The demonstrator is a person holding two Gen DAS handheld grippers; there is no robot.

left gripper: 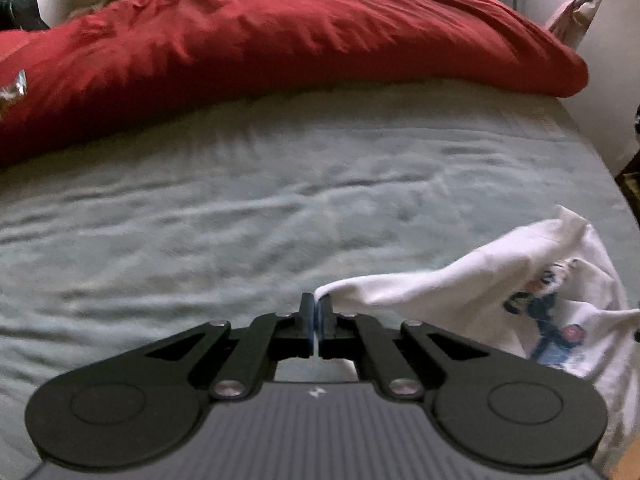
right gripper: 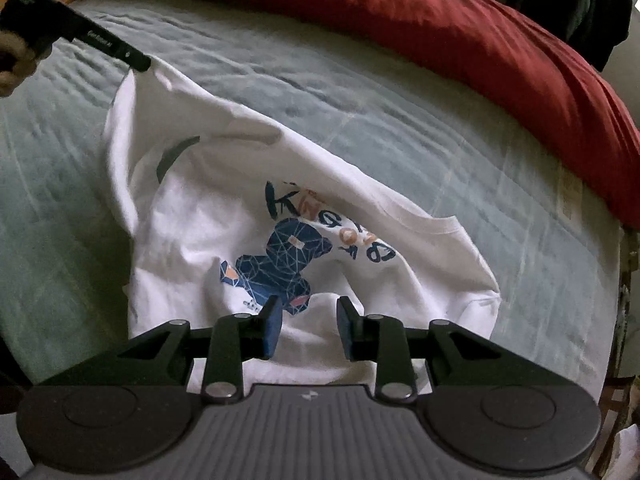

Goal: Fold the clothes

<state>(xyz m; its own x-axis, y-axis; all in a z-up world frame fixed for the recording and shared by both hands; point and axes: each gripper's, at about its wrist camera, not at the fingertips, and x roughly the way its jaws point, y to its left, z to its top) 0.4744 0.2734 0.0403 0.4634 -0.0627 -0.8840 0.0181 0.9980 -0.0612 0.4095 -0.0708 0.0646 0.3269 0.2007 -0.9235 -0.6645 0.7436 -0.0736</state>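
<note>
Clearly the left gripper has its jaws pinched tight on a corner of the white T-shirt, lifting that edge off the pale green bedsheet at the far left of the garment. Meanwhile the right gripper hovers over the shirt's near edge, jaws parted and holding nothing. A red duvet lies along the far side.

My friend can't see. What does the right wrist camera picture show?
A white cotton T-shirt with a blue printed figure lies rumpled on a pale green bed sheet. The right tool hovers open over its near edge, while the left tool pinches a far corner. A red puffy duvet lies behind.
</note>
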